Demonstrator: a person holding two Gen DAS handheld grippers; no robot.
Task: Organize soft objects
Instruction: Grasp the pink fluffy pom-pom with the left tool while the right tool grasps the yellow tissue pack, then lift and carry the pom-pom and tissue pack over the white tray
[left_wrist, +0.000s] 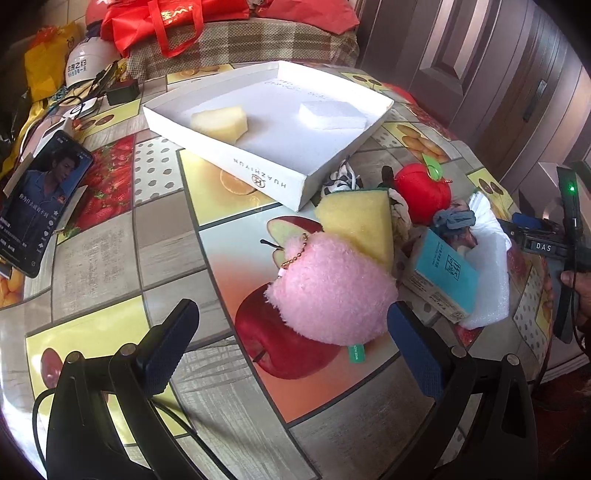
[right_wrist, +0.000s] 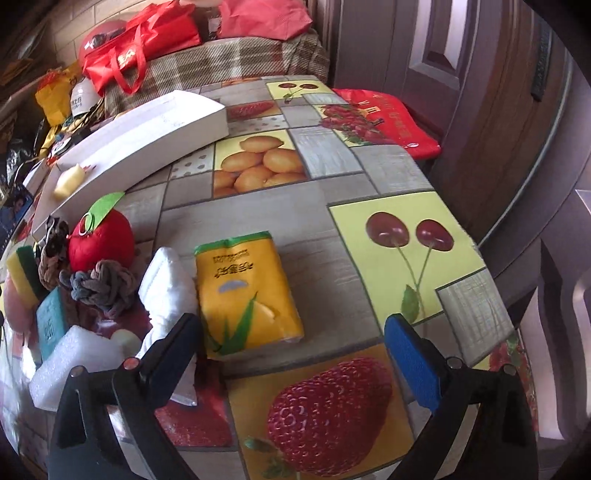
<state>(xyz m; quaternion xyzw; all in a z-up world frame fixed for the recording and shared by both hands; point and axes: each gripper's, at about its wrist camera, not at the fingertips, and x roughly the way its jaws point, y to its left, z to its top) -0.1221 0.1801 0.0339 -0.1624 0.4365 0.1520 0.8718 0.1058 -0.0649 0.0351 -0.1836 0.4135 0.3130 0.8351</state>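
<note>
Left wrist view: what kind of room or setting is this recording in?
Most likely a lived-in home, at a dining or living-room table. The fruit-print tablecloth, the plaid-covered seat piled with red shopping bags, and the panelled wooden door all point to a household, not a lab.

Both grippers are black plastic. The left gripper (left_wrist: 293, 352) and right gripper (right_wrist: 293, 350) carry blue textured pads and silver screws. A black cable (left_wrist: 44, 406) loops at lower left.

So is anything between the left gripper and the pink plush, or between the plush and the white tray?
Nothing visible. The left gripper stands open around the pink plush, and bare tablecloth lies between it and the white tray; the yellow sponge sits beside that path.
</note>
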